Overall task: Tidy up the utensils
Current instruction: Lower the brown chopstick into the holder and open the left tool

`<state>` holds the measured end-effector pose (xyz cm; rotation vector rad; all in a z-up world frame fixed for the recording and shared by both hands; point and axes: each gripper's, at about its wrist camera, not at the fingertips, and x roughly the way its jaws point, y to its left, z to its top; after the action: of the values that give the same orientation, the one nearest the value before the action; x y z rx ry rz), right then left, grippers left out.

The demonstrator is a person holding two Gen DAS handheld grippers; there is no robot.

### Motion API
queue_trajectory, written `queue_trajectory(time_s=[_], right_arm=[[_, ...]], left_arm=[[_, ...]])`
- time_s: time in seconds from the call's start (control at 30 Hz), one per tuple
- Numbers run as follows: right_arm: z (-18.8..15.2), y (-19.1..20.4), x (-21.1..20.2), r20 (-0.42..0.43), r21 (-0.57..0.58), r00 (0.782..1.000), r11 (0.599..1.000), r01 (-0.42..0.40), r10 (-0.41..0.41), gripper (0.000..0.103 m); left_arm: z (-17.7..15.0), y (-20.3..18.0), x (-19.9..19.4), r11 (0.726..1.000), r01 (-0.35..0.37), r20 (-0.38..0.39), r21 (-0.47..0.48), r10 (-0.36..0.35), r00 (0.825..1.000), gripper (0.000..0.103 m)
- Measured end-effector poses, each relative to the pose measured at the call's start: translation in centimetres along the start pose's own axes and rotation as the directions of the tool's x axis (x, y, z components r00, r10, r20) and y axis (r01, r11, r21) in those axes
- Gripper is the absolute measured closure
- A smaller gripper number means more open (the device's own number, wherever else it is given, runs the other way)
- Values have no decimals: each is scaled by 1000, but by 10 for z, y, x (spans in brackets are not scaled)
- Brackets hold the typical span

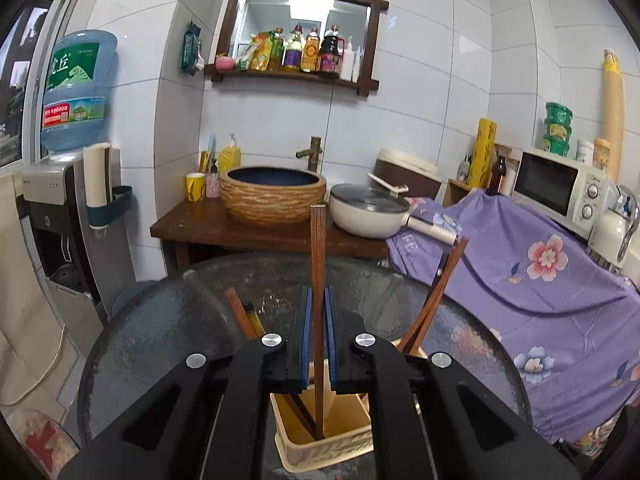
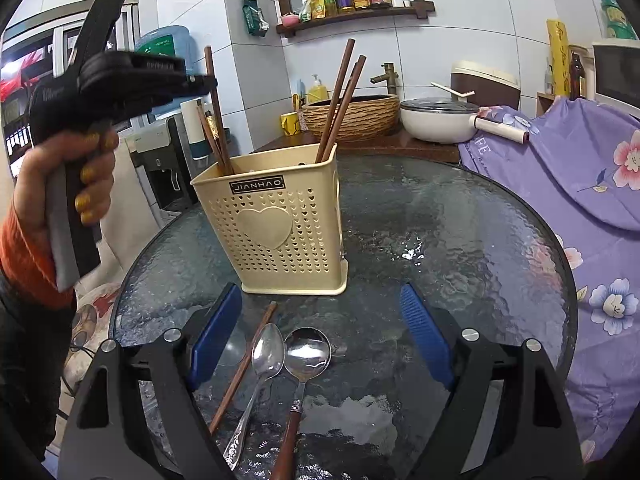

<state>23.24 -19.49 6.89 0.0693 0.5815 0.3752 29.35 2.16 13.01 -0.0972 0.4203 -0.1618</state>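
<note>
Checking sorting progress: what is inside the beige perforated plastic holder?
Brown wooden chopsticks stand in the beige perforated plastic holder: one clamped by the left gripper, others leaning in both end compartments. Walls hide their lower ends.

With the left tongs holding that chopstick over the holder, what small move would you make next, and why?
Probably open the left tongs and let go. They are shut on an upright chopstick whose lower end already sits inside the beige holder, beside others. One chopstick and two spoons lie on the glass table under the open right tongs.
</note>
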Motion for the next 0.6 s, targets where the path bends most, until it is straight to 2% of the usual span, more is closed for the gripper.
queue_trajectory(time_s=[0.23,0.3,0.37,0.43,0.53,0.6], right_arm=[[-3,0,10,-18,1,1000,1000,6,-6,22],[-4,-1,14,-33,-2,999,1000,11,-11,22],[-7,-2,18,-47,-3,999,1000,17,-17,22],[-11,-4,22,-64,-5,998,1000,25,-25,22],[-17,-7,30,-104,-15,994,999,36,-38,22],[-24,-6,35,-136,-34,990,999,35,-39,22]], left_arm=[[-25,2,11,1000,7,-72,10,-7,997,96],[-30,1,8,1000,-2,-63,24,4,998,91],[-35,-1,2,999,-5,-57,38,7,998,71],[-41,-1,-5,999,4,-59,38,-2,998,58],[-58,0,-17,999,-3,-81,47,6,997,48],[-76,3,-24,999,-12,-127,42,18,992,45]])
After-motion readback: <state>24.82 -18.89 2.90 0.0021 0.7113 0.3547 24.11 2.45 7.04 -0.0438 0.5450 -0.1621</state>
